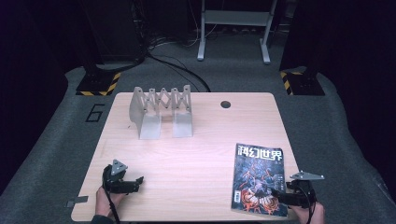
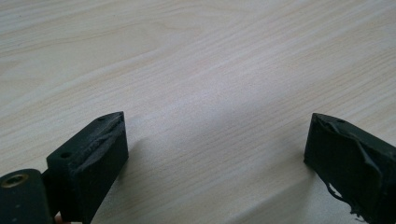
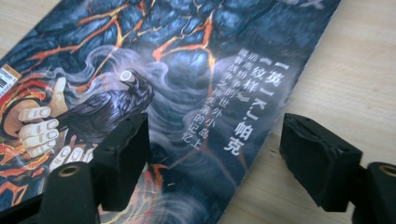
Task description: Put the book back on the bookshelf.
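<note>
Item 1, left gripper (image 1: 138,179): held in the person's left hand (image 1: 106,201) at the near left corner of the table (image 1: 196,154), low over the bare wood. Its jaws stand wide apart with nothing between them; in the left gripper view (image 2: 215,144) only pale wood grain lies in the gap (the jaw pads look worn and wrinkled).

Item 2, right gripper (image 1: 275,192): held in the person's right hand (image 1: 314,213) at the near right corner of the table, pointing left over the magazine's lower right corner. Jaws spread open, not clamped on anything. In the right gripper view (image 3: 215,149) one jaw sits over the cover and the other over bare wood, so the magazine's edge runs between them; whether either jaw touches the cover cannot be told.

Item 3, magazine (image 1: 259,179): lies flat, face up, along the right edge of the table toward the near side. Dark cover with orange cracks, a raven and white Chinese lettering (image 3: 187,70).

Item 4, metal book rack (image 1: 161,112): grey, accordion-type, standing upright near the far edge, left of centre, well apart from the magazine and both grippers.

Item 5, round hole (image 1: 225,104): in the tabletop near the far edge, right of the rack.
</note>
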The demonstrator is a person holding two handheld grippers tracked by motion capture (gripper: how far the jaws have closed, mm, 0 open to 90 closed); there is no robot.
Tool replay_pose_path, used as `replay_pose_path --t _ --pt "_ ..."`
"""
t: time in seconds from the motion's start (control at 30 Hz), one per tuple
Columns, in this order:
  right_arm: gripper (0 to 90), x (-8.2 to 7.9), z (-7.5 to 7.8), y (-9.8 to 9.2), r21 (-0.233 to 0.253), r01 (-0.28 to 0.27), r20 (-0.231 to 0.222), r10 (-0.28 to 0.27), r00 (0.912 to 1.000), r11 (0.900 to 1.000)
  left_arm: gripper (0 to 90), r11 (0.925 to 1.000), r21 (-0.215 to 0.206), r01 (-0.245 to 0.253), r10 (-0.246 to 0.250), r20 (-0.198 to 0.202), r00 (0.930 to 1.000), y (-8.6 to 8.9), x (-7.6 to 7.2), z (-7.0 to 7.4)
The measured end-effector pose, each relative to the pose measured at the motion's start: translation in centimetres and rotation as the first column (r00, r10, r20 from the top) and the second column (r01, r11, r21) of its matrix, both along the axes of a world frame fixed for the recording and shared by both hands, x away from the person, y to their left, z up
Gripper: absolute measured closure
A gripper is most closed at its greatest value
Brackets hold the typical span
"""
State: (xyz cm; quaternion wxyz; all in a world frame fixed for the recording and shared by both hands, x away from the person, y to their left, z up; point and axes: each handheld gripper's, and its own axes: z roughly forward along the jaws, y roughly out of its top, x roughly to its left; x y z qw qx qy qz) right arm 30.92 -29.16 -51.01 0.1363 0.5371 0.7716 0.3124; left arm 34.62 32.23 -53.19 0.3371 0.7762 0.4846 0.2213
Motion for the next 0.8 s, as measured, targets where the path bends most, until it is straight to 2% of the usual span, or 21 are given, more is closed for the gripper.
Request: replay_pose_path --t 0.1,0.23,0.37,0.4,0.43,0.53,0.6,0.67,0.7,0.8 --pt "26.3 -0.1 0.0 0.4 0.017 0.029 -0.015 -0.029 0.9995 0.999 6.1 0.9999 -0.01 -0.013 0.013 -0.003 0.9999 -0.1 0.0 0.0" --pt "28.0 -0.4 -0.1 0.5 0.013 0.05 0.005 -0.05 0.9987 0.999 6.1 0.9999 -0.004 -0.011 0.011 0.0 0.9999 0.0 0.0 0.0" --pt "29.3 -0.5 0.0 1.0 0.013 0.089 0.001 -0.089 0.9961 0.996 6.4 0.9999 -0.006 -0.011 0.011 0.001 0.9999 0.0 0.0 0.0" --pt "29.4 -0.6 0.1 1.5 0.008 0.125 -0.014 -0.125 0.9921 0.992 6.6 0.9999 -0.011 -0.011 0.011 0.002 0.9999 0.0 0.0 0.0" --pt "29.6 -0.7 0.1 1.8 0.013 0.135 -0.016 -0.135 0.9907 0.991 6.6 0.9998 -0.013 -0.013 0.013 0.004 0.9999 -0.1 0.0 0.0" --pt "29.8 -0.7 0.0 2.2 0.003 0.144 -0.002 -0.144 0.9896 0.99 6.7 0.9999 -0.006 -0.01 0.01 -0.004 0.9999 0.0 0.0 0.1" --pt "29.9 -0.7 0.0 2.5 0.011 0.161 -0.009 -0.161 0.9869 0.987 6.9 0.9999 -0.007 -0.012 0.012 0.001 0.9999 0.0 0.0 0.0" --pt "30.0 -0.7 -0.1 2.8 0.009 0.157 0.009 -0.157 0.9875 0.988 7.0 0.9999 -0.007 -0.012 0.012 0.001 0.9999 0.0 0.0 0.0" --pt "30.0 -0.7 -0.1 3.1 0.014 0.167 0.002 -0.167 0.986 0.986 7.0 0.9999 -0.007 -0.01 0.01 0.001 0.9999 0.0 0.0 0.0" --pt "30.1 -0.7 -0.2 3.7 0.017 0.168 0.017 -0.168 0.9856 0.986 7.0 0.9999 -0.006 -0.009 0.009 0.001 1.0 0.0 0.0 0.0"
